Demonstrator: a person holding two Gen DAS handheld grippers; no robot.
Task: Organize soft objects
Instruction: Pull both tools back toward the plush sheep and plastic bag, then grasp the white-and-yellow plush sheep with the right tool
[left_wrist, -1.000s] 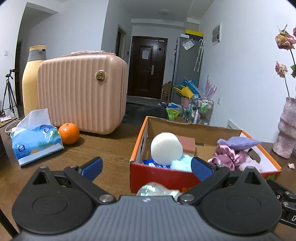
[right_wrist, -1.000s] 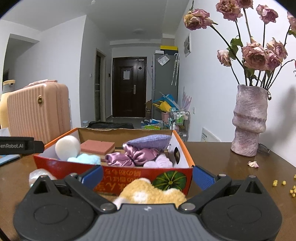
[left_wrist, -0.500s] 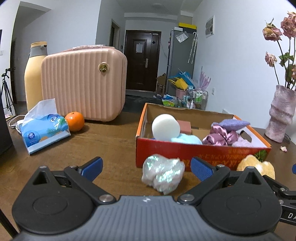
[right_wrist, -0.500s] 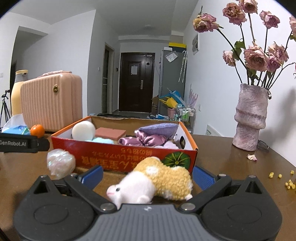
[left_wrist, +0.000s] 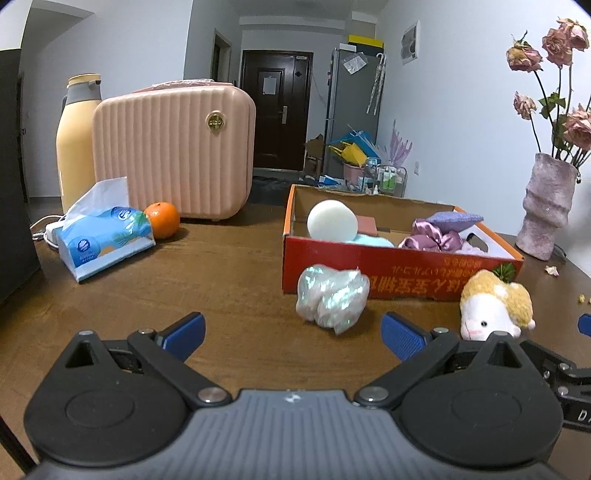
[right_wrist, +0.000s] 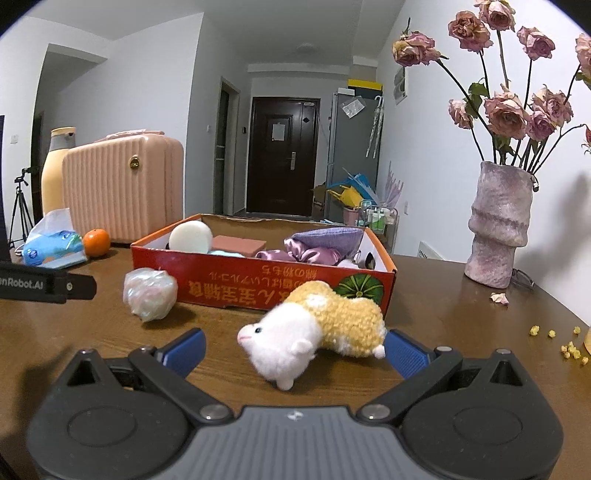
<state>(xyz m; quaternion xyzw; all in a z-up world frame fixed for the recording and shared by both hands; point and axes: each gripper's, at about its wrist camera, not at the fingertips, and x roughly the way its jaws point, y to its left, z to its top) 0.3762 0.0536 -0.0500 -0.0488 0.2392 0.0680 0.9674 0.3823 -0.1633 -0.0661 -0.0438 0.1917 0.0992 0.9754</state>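
A red cardboard box (left_wrist: 399, 271) (right_wrist: 258, 284) on the brown table holds a white round sponge (left_wrist: 331, 221), a pink block (right_wrist: 239, 244), a purple satin scrunchie (right_wrist: 300, 254) and a lilac pad (left_wrist: 455, 220). An iridescent white soft bundle (left_wrist: 332, 299) (right_wrist: 149, 294) lies in front of the box. A yellow and white plush hamster (right_wrist: 314, 332) (left_wrist: 493, 308) lies on its side to the bundle's right. My left gripper (left_wrist: 293, 334) is open and empty, just short of the bundle. My right gripper (right_wrist: 295, 349) is open, with the hamster partly between its fingers.
A pink ribbed case (left_wrist: 173, 147), a yellow bottle (left_wrist: 75, 136), a tissue pack (left_wrist: 105, 236) and an orange (left_wrist: 162, 224) stand at the left. A purple vase (right_wrist: 498, 225) of dried roses stands at the right, with petals and crumbs (right_wrist: 565, 345) near it.
Both grippers have pulled back from the box. The bundle and the hamster, before partly hidden under the grippers, now show fully on the table in front of the box.
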